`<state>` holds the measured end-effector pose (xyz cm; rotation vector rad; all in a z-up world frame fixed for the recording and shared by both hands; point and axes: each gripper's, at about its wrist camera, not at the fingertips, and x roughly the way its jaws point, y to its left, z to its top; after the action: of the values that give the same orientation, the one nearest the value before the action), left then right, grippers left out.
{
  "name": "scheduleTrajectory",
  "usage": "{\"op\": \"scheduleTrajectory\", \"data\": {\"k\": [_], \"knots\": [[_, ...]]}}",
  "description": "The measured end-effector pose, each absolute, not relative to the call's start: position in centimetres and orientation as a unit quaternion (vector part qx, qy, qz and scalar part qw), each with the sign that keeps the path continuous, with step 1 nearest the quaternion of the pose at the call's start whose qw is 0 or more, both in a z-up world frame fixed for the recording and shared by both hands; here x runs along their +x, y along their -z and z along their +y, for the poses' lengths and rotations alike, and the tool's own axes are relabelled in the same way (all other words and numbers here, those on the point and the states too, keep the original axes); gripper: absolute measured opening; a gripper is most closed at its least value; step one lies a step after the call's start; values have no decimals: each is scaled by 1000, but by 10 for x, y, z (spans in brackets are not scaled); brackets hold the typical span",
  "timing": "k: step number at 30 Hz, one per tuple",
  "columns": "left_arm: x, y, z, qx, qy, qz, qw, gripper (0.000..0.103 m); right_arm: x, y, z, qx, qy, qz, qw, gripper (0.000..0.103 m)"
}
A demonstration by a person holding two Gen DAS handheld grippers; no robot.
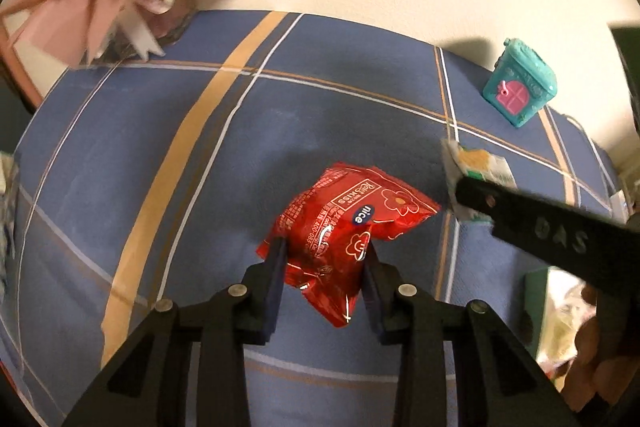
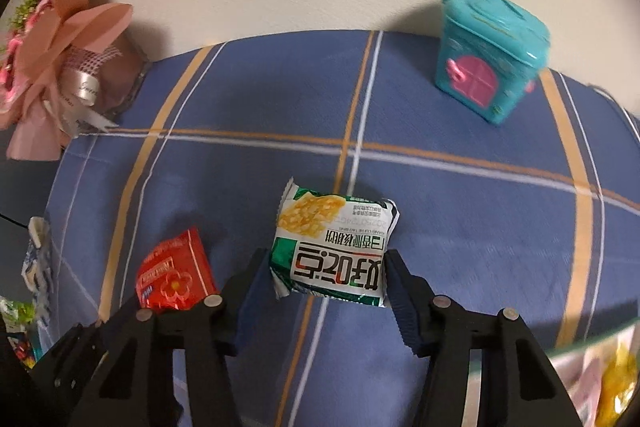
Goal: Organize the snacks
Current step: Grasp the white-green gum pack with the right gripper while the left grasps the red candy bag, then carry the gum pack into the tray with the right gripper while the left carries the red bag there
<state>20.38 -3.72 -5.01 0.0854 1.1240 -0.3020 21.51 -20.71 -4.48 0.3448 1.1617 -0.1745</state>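
My left gripper (image 1: 326,247) is shut on a red snack packet (image 1: 344,227) with flower prints and holds it above the blue checked cloth (image 1: 160,147). My right gripper (image 2: 326,261) is shut on a white and green snack packet (image 2: 334,247) with a picture of yellow crackers. In the left wrist view the right gripper's black finger (image 1: 540,227) reaches in from the right with that packet (image 1: 476,167) at its tip. In the right wrist view the red packet (image 2: 172,275) shows at the lower left, held by the left gripper.
A teal toy house box (image 2: 488,55) with a pink door stands at the back right by the wall. A pink wrapped bouquet (image 2: 60,67) lies at the back left. More snack packs (image 2: 32,267) sit at the left edge, and a container of snacks (image 2: 600,379) at the lower right.
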Motion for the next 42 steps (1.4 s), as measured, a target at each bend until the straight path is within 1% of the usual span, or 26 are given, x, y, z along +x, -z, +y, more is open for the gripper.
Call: {"op": "scheduleTrajectory", "data": {"k": [7, 16, 25, 30, 35, 42], "knots": [[167, 41, -16, 15, 116, 545, 830, 37, 155, 24, -198, 175, 80, 545, 816, 59], [101, 17, 8, -5, 111, 530, 841, 37, 75, -3, -169, 171, 87, 527, 828, 60], [53, 0, 15, -3, 107, 515, 851, 37, 5, -11, -143, 187, 88, 504, 839, 59], [39, -6, 11, 5, 108, 504, 857, 37, -24, -15, -141, 182, 91, 490, 847, 59], [33, -8, -3, 13, 119, 500, 858, 37, -39, -16, -159, 185, 108, 484, 848, 59], [12, -6, -51, 49, 167, 494, 852, 37, -66, -23, -213, 215, 160, 461, 846, 59]]}}
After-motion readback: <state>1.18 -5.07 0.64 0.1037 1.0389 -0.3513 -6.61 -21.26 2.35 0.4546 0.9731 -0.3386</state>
